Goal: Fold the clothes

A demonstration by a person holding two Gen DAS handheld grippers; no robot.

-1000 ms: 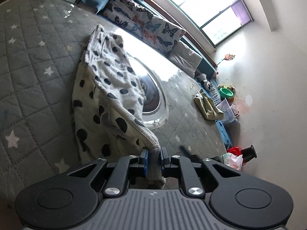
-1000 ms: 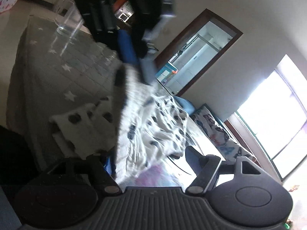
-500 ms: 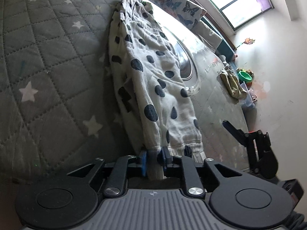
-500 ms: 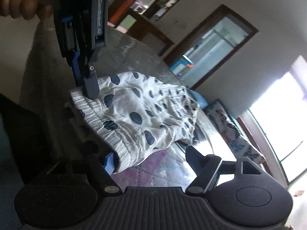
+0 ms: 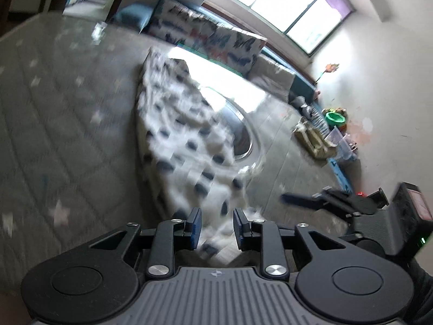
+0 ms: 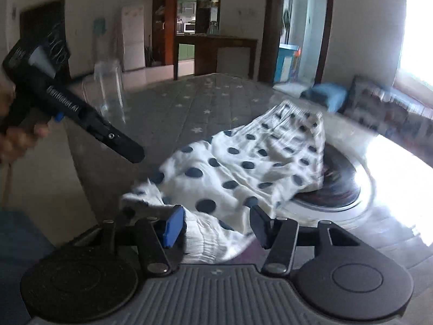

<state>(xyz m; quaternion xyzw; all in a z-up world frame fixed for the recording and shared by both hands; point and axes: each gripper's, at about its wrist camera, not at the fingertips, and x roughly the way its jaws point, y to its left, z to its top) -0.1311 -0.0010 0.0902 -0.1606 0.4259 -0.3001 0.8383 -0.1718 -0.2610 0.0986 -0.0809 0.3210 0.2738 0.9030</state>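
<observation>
A white garment with dark polka dots [image 5: 186, 140] lies spread on the grey star-quilted table [image 5: 54, 108], partly over a round glass disc [image 5: 243, 140]. My left gripper [image 5: 215, 226] hovers over the garment's near cuff. Its jaws are opening, and the cloth lies between and below the pads without being pressed. In the right wrist view the garment [image 6: 243, 162] stretches away from my right gripper [image 6: 216, 224]. Those jaws are closing with the ribbed hem between them, pads clear of it. The left gripper [image 6: 127, 149] points in from the left, held by a hand [image 6: 16, 135].
A clear glass jug [image 6: 108, 89] stands at the table's far left. A sofa with butterfly cushions [image 5: 211, 40] runs behind the table under the window. A yellowish cloth [image 5: 311, 135] lies near the table's right end, beside a green bowl [image 5: 335, 117]. The right gripper [image 5: 311, 199] shows at the lower right.
The left gripper has let go of the cuff and its jaws have parted. The right gripper has rolled and risen, with narrower jaws. The garment has dropped from hanging to lying on the table.
</observation>
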